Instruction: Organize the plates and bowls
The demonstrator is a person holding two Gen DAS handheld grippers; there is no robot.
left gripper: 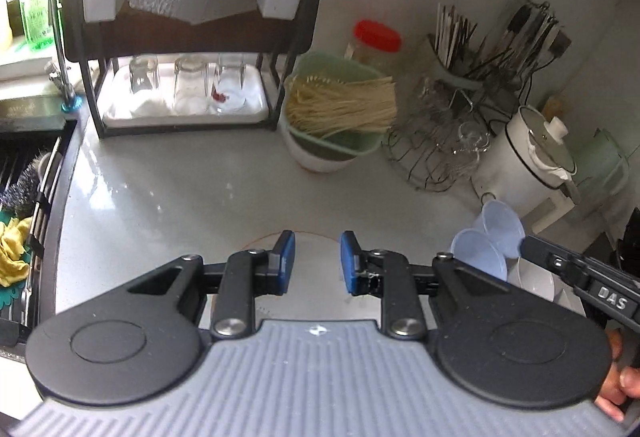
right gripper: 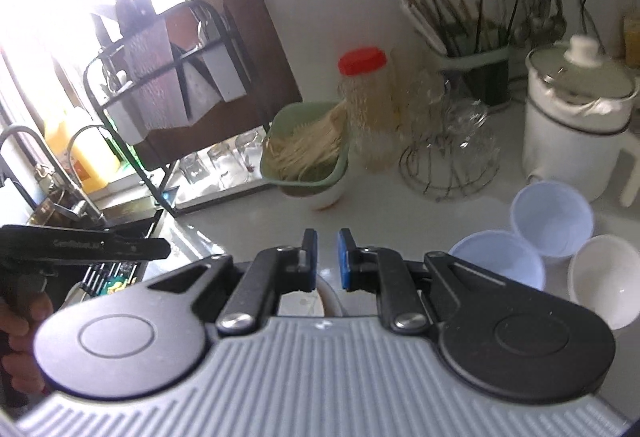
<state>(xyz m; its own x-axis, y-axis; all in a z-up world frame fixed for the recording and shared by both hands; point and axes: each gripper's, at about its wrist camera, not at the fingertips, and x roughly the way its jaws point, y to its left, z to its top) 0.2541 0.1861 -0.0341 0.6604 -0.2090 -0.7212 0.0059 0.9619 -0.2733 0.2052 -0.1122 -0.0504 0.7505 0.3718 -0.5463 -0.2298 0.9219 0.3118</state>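
My left gripper [left gripper: 317, 261] hangs over the grey counter [left gripper: 180, 197] with its blue pads apart and nothing pressed between them. Under it lies a pale round plate [left gripper: 316, 285] with a thin orange rim, partly hidden by the fingers. Two light blue bowls [left gripper: 500, 229] and a white bowl [left gripper: 536, 277] stand to the right, where my right gripper [left gripper: 526, 245] reaches in beside them. In the right wrist view, my right gripper [right gripper: 327, 257] is shut with no object between its pads, above a white curved rim [right gripper: 330, 297]. The blue bowls [right gripper: 552, 217] and white bowl [right gripper: 604, 285] sit right of it. The left gripper [right gripper: 164, 249] shows at the left.
At the back left stands a black dish rack [left gripper: 180, 109] with upturned glasses, and the sink [left gripper: 24, 197] lies beside it. A green colander of noodles [left gripper: 340, 109], a red-lidded jar [left gripper: 376, 37], a wire rack of glass cups [left gripper: 440, 141] and a white pot [left gripper: 532, 157] line the back.
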